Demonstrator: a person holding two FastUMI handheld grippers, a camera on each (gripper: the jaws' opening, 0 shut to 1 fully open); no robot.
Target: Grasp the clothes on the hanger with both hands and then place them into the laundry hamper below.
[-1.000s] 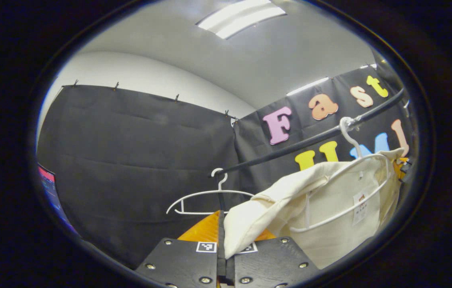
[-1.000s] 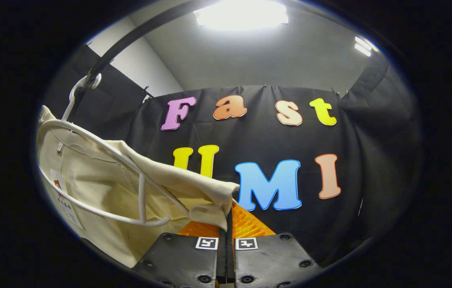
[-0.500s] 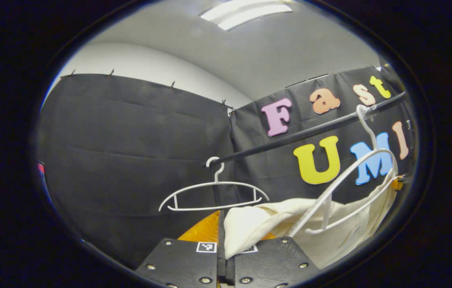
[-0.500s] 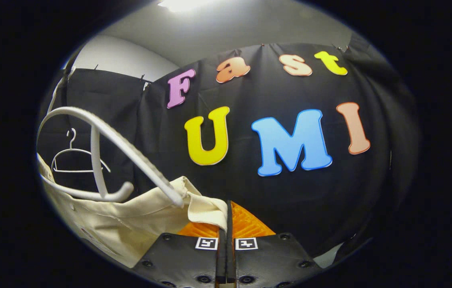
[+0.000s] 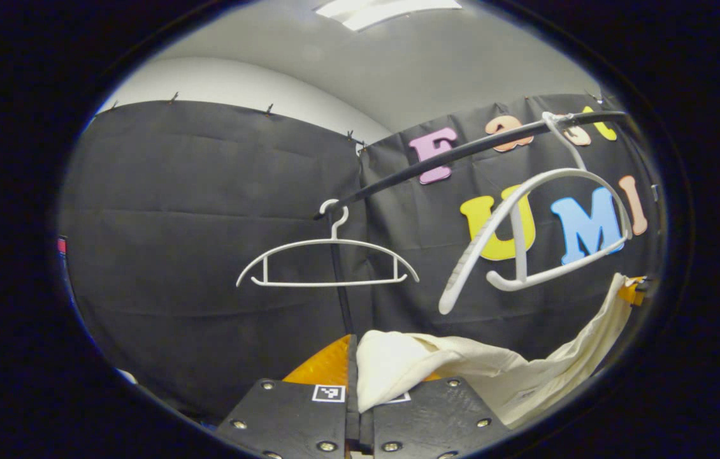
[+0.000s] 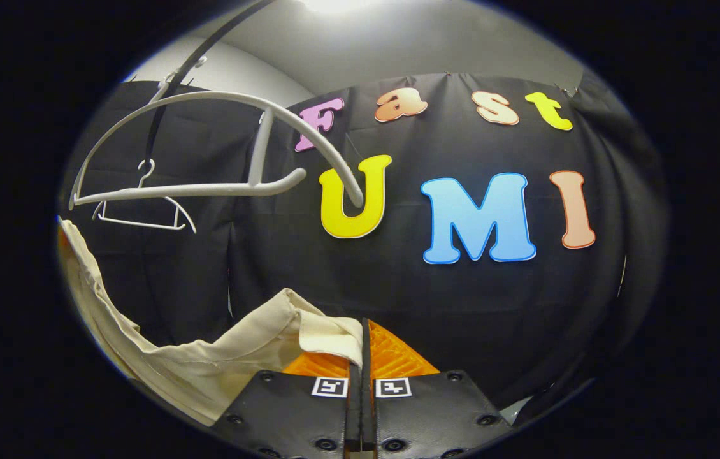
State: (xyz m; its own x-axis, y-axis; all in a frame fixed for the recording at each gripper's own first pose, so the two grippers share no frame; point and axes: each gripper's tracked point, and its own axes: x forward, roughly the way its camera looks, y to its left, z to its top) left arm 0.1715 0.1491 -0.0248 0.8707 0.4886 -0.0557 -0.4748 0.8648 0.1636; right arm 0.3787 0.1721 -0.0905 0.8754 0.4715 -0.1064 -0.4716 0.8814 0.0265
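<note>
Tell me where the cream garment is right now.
The cream garment hangs off the hanger, slung below it between the left gripper and the right gripper, both clamped on its ends.

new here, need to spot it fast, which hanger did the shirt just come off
Follow the black rail across the dark cloth wall. Two white hangers hang from it. The one you want is the thick, tilted hanger right above the cream shirt; the thin hanger hangs level near the rail's end.

garment (image 5: 513, 376): I see its lower part cut off at view edge | rail (image 5: 462, 150): I lose its far end past rim
</note>
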